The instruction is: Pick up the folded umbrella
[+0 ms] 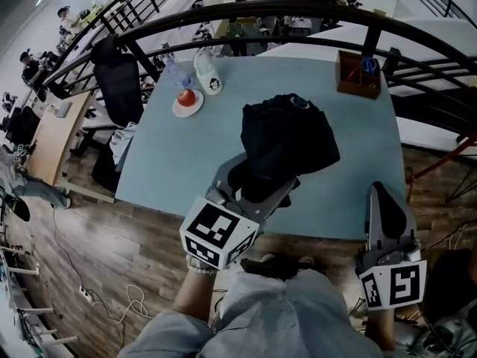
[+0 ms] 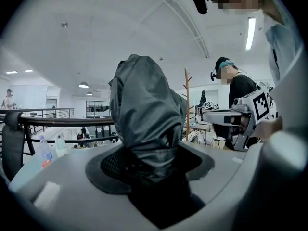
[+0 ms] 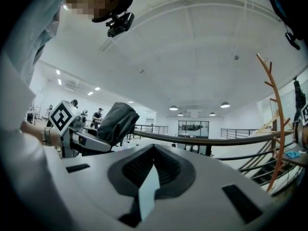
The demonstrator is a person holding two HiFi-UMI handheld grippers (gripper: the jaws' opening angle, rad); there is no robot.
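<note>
Right now your left tool point(image 1: 264, 177) is clamped on one end of the folded umbrella point(image 1: 287, 136), its jaws pressed into the fabric. Your right tool point(image 1: 386, 194) carries nothing. Its jaws are drawn almost together, with only a sliver between them, and it hangs over the near right edge of the worktop point(image 1: 179, 162).

The near edge runs just under your left tool, with wooden floor point(image 1: 112, 259) below it. Bare worktop lies open on both sides of the umbrella. A plate with an apple point(image 1: 186, 100) and a white bottle point(image 1: 208, 71) sit near the far left corner. A wooden box point(image 1: 358, 74) sits at the far right, well apart. A black railing point(image 1: 298, 12) curves beyond the far edge.

The umbrella is black and glossy, loosely crumpled, and bulges wider than the jaws. It appears raised off the worktop.
</note>
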